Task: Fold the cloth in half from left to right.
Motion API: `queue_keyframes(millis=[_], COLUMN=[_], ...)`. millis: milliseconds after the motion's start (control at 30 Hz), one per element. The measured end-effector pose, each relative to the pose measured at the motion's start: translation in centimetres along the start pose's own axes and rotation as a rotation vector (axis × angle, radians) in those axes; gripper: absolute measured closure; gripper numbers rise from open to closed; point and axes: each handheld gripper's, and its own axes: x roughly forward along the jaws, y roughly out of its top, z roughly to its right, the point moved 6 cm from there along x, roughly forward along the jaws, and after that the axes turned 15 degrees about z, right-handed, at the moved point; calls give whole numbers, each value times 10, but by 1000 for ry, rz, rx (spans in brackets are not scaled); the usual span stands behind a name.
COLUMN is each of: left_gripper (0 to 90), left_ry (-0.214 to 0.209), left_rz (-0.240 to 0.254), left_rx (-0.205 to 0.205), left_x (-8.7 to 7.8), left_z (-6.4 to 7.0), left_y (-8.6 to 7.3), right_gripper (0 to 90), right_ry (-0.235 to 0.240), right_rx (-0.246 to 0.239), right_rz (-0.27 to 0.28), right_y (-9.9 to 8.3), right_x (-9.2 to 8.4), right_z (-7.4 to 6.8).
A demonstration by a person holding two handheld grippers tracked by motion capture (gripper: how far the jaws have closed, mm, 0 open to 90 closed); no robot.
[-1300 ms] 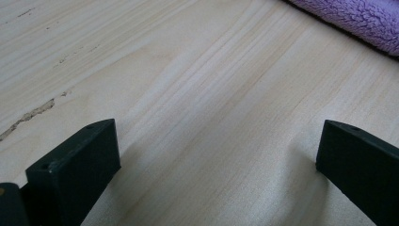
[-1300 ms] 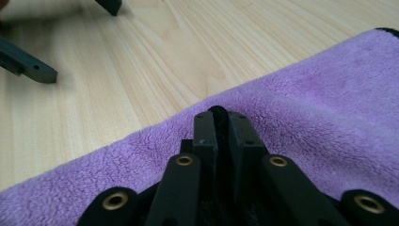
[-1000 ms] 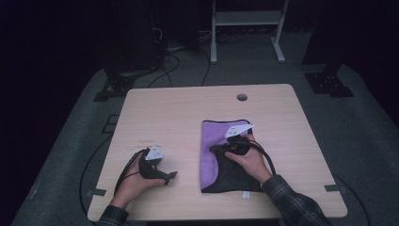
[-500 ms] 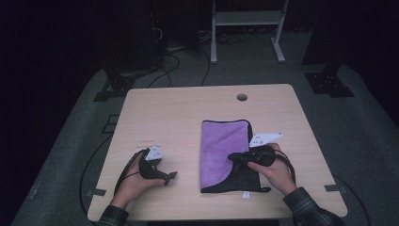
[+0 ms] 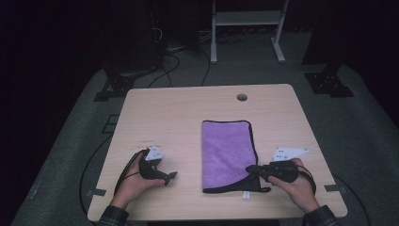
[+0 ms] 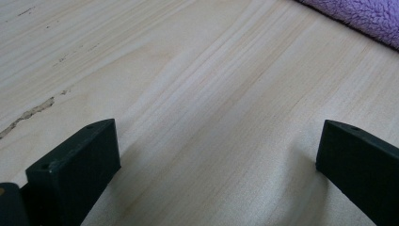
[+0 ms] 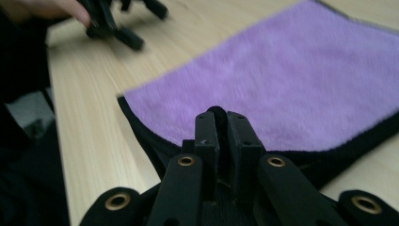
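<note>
The high view looks down over the table (image 5: 188,108); both gripper views skim it closely, sharing the purple cloth (image 7: 282,89).

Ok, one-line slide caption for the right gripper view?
Right gripper shut on the purple towel's black-edged corner, wooden table beneath.

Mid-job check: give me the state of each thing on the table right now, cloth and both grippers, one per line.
Cloth: folded, lying flat on the table, purple side up, its near right corner lifted and pinched.
Right gripper: shut on the cloth's black-edged corner.
Left gripper: open, jaws wide apart, resting on bare wood left of the cloth, holding nothing.
</note>
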Motion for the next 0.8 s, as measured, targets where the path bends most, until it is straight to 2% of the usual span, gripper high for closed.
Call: queue_keyframes(millis=[67, 200, 400, 533, 667, 800], left_gripper=[0, 0, 0, 0, 0, 0], left_ry=[0, 1, 1, 1, 1, 1], left_rz=[0, 0, 0, 0, 1, 1], left_rx=[0, -1, -1, -1, -1, -1], left_x=[0, 0, 0, 0, 0, 0], left_z=[0, 0, 0, 0, 0, 0], left_y=[0, 0, 0, 0, 0, 0], right_gripper=[819, 781, 769, 749, 725, 652], right_ry=[-16, -55, -76, -62, -94, -137], right_rx=[-9, -27, -14, -1, 5, 15], right_rz=[-44, -99, -135, -84, -51, -34], right_y=[-12, -28, -41, -38, -35, -35], right_x=[-2, -9, -24, -37, -49, -54], right_z=[0, 1, 1, -2, 2, 13])
